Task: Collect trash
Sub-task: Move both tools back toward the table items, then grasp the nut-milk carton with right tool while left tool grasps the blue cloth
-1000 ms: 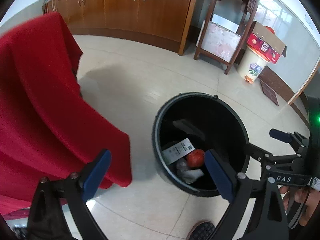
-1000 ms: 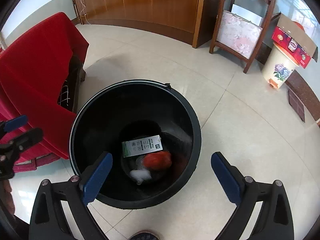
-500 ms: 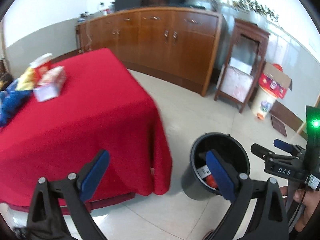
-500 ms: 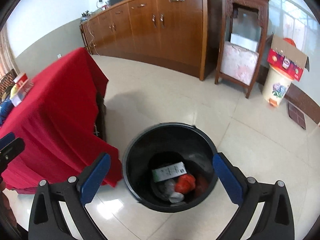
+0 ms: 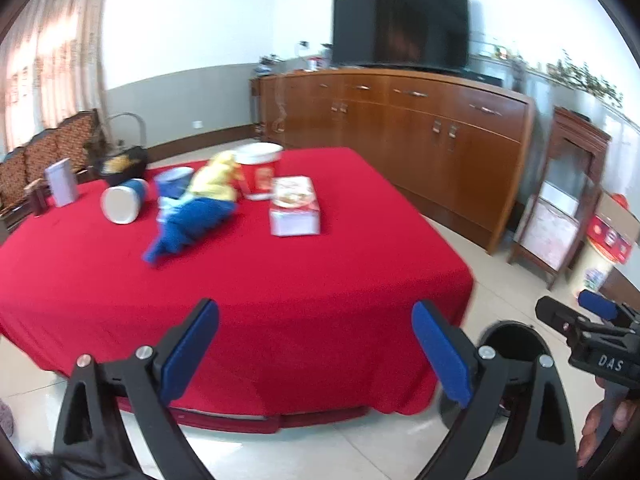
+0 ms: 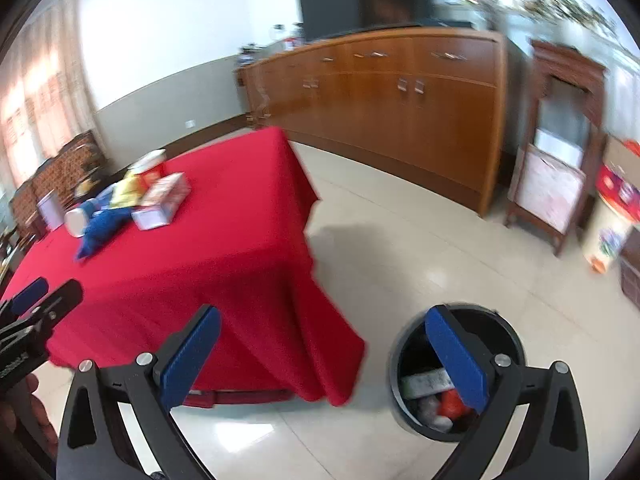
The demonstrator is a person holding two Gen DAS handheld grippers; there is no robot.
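Note:
A table with a red cloth [image 5: 280, 288] holds trash: a crumpled blue wrapper [image 5: 188, 224], a yellow wrapper [image 5: 214, 178], a flat box [image 5: 295, 208], a tipped white cup [image 5: 120, 204] and a red-and-white tub [image 5: 260, 172]. A black bin [image 6: 508, 332] on the floor to the right holds a carton, a red item and white scraps. My left gripper [image 5: 316, 352] is open and empty, short of the table's near edge. My right gripper [image 6: 324, 360] is open and empty, between the table corner and the bin. The bin also shows in the left wrist view [image 5: 516, 340].
A long wooden sideboard [image 5: 420, 120] with a TV [image 5: 400, 22] lines the far wall. A wooden stand [image 5: 560, 200] and a white floral bin [image 5: 596, 272] are at the right. Chairs [image 5: 40, 148] and a dark basket [image 5: 120, 164] stand behind the table. A grey tin [image 5: 62, 182] is on the cloth.
Both grippers have risen and tilted up from over the bin toward the table. The tabletop with its trash has come into view; the bin has dropped to the lower right.

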